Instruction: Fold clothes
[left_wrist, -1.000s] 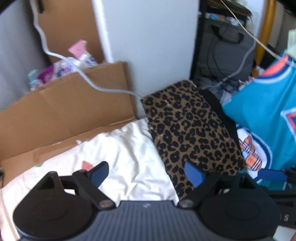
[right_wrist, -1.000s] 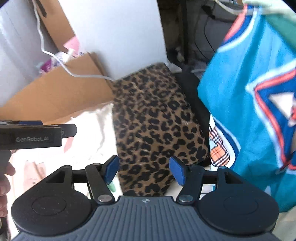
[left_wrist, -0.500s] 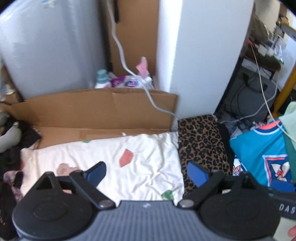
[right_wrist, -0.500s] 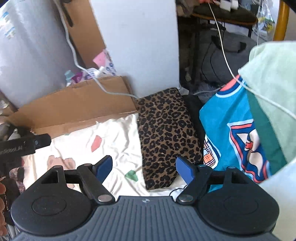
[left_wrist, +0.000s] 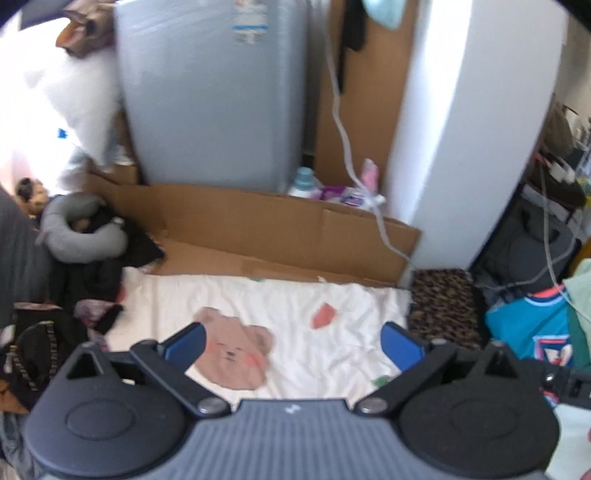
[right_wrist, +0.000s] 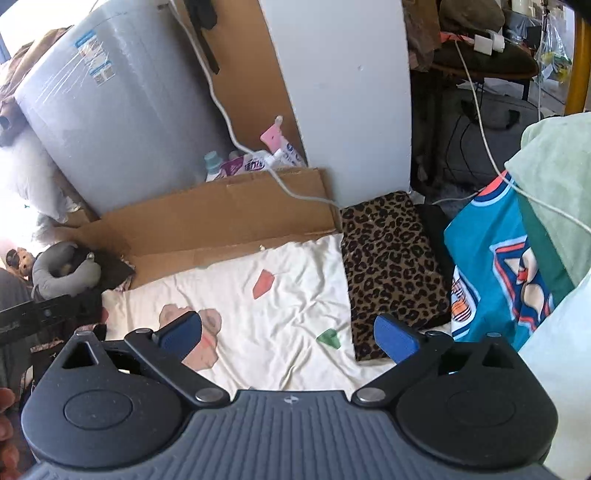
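A folded leopard-print garment (left_wrist: 441, 306) (right_wrist: 391, 266) lies flat on the right edge of a white sheet with a bear print (left_wrist: 295, 306) (right_wrist: 280, 295). A teal jersey (left_wrist: 524, 328) (right_wrist: 487, 266) sits to its right, partly under a pale green cloth (right_wrist: 554, 173). My left gripper (left_wrist: 291, 343) hangs high over the sheet, its jaws opening with nothing between them. My right gripper (right_wrist: 288, 336) is also raised, just left of the leopard garment's near end; its jaws are opening and hold nothing. The left gripper's body (right_wrist: 33, 314) shows at the right wrist view's left edge.
Flattened cardboard (left_wrist: 277, 229) (right_wrist: 221, 214) stands behind the sheet. Behind that are a grey wrapped appliance (left_wrist: 210, 96), a white pillar (right_wrist: 347, 92) and a hanging white cable (right_wrist: 221, 107). A grey neck pillow (left_wrist: 81, 232) and dark clothes (left_wrist: 40, 347) lie at the left.
Both grippers have risen and drawn back from the leopard garment, so much more of the room shows. Their jaws have spread wider. The left gripper has swung left over the sheet.
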